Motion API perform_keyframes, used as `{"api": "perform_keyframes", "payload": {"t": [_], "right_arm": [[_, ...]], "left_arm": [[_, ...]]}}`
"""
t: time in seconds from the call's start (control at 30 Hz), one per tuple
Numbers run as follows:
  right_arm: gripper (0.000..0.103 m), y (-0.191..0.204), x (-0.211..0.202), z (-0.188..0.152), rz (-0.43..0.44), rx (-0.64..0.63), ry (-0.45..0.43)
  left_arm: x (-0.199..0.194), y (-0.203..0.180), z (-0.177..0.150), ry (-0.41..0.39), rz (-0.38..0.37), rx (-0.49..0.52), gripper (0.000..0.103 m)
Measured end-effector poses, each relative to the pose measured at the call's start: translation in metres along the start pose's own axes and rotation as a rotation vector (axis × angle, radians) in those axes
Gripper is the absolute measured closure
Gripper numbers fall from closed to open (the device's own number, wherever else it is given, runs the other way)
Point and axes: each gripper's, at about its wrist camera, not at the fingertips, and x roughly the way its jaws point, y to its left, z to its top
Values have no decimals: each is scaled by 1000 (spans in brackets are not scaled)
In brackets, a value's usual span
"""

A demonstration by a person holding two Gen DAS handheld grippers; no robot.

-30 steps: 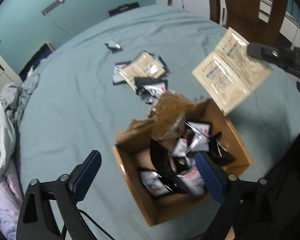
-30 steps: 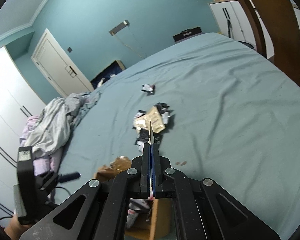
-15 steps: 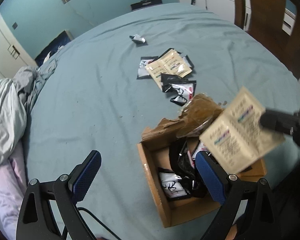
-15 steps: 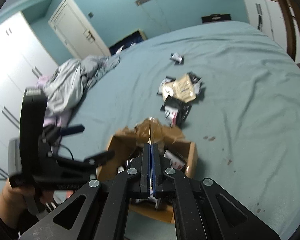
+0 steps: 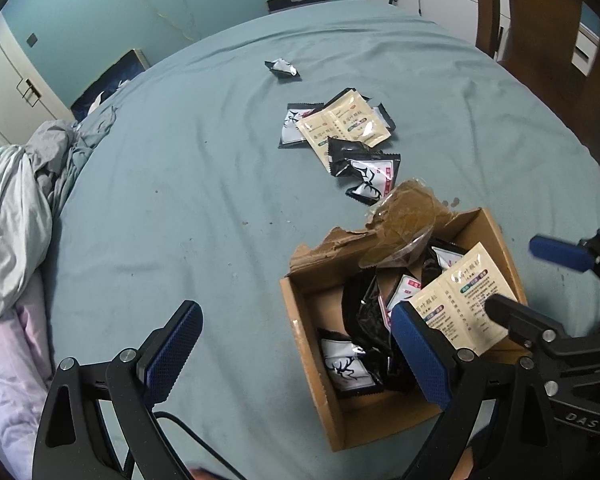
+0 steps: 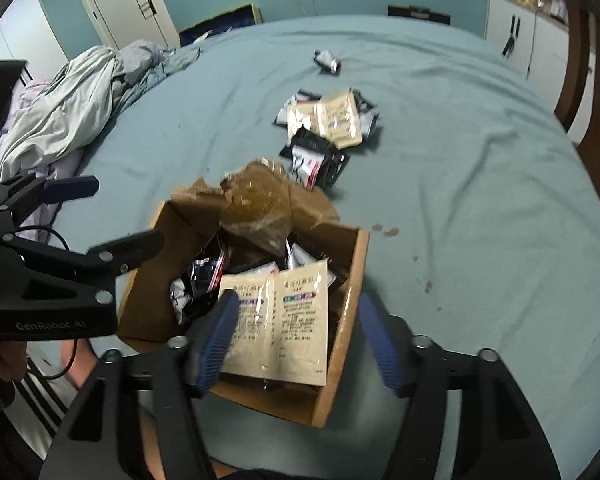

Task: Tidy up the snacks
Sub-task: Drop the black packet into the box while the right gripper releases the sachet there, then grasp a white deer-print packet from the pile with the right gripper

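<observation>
A cardboard box [image 5: 496,232] [image 6: 356,264] sits on the teal bed and holds several black-and-white snack packets. A beige packet [image 5: 460,300] [image 6: 288,320] lies loose on top of them in the box. My right gripper [image 6: 296,336] is open just above the box's near edge, jaws either side of the beige packet, not touching it; it also shows in the left wrist view [image 5: 532,276]. My left gripper [image 5: 296,352] is open and empty, over the bed by the box's left wall. More packets [image 5: 340,128] [image 6: 328,120] lie in a pile beyond the box.
A lone black packet [image 5: 282,68] [image 6: 327,61] lies further back. Crumpled grey bedding [image 5: 16,208] [image 6: 72,100] is heaped at the left. A wooden chair [image 5: 548,24] stands at the far right. Torn tape and flaps [image 5: 404,216] stick up at the box's far side.
My right gripper carried the beige packet down over the box, then opened and let it go; the packet now lies in the box. My left gripper stayed open.
</observation>
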Motion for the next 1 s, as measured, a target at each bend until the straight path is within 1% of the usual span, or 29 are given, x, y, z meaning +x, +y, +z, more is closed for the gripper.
{"api": "perform_keyframes", "payload": {"t": [0.07, 0.13, 0.3, 0.37, 0.43, 0.6, 0.83, 1.0], "right_arm": [[33, -1, -1, 1, -16, 4, -14], [33, -1, -2, 0, -43, 12, -3], [33, 3, 1, 2, -57, 19, 7], [33, 4, 2, 3, -64, 8, 12], [33, 4, -3, -6, -78, -6, 16], [33, 4, -1, -1, -123, -25, 11], [33, -12, 5, 12, -133, 20, 13], [33, -25, 20, 32, -90, 72, 35]], "left_arm": [[1, 0, 0, 2, 2, 1, 6], [1, 0, 0, 5, 1, -1, 6], [3, 1, 2, 12, -6, -12, 6], [4, 0, 2, 18, -13, -14, 6], [7, 0, 2, 29, -18, -13, 6], [9, -1, 4, 40, -39, -12, 6], [13, -3, 7, 48, -54, -11, 6], [12, -4, 10, 45, -88, -24, 6]]}}
